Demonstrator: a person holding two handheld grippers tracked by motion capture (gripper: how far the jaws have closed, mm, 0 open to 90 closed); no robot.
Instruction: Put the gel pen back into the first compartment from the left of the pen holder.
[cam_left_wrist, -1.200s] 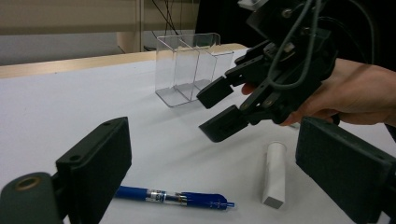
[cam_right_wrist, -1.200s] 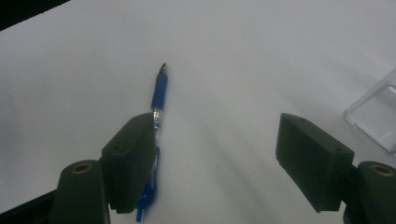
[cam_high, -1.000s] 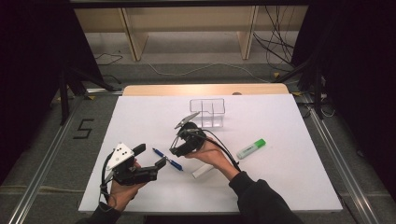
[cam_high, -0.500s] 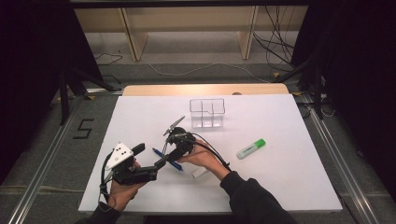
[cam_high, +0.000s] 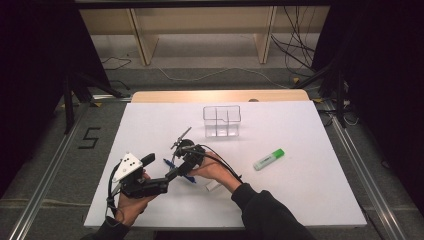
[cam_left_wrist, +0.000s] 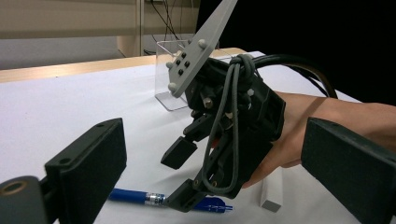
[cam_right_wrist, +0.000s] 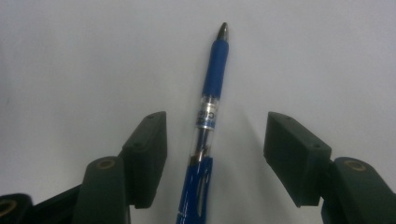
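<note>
My right tongs (cam_right_wrist: 212, 154) moved down over the blue pen (cam_right_wrist: 208, 116) near the desk's (cam_high: 310, 190) front edge, jaws closing, not yet touching; left tongs (cam_left_wrist: 215, 186) open, empty.

Right hand-held gripper (cam_left_wrist: 180, 179) over blue pen (cam_left_wrist: 140, 197)

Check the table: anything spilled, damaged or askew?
Nothing stands out. The blue pen lies flat and intact, the green highlighter and white eraser rest loose on the white table, and the clear organizer stands upright.
</note>
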